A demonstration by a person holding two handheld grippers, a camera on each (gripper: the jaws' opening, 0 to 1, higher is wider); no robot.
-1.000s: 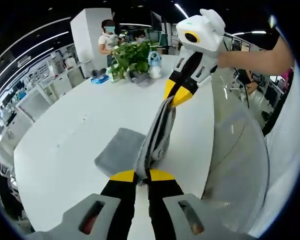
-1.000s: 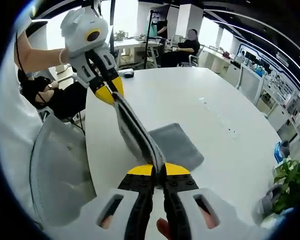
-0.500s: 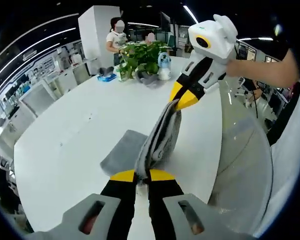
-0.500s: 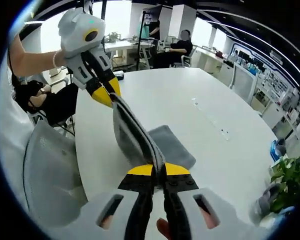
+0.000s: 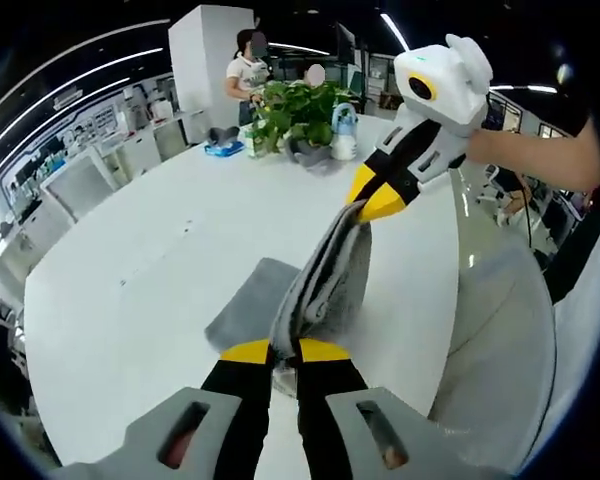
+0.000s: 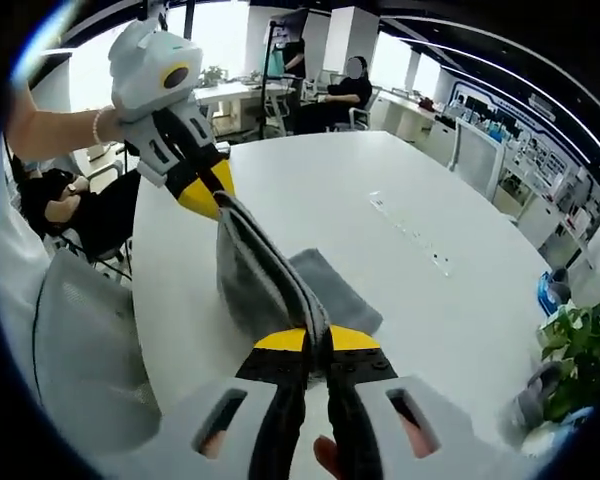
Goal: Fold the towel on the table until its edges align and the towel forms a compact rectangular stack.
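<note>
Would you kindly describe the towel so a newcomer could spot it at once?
Start at the big white table. Near its edge by the mesh chair lies the grey towel: one part flat on the table, the other lifted between the left gripper and right gripper. It is the sole cloth there.

Bright, even ceiling-strip light; sharp centre, warped edges.

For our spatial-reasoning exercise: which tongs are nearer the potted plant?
Right. The right tongs hold the towel's end toward the potted plant; the left tongs hold the far end.
</note>
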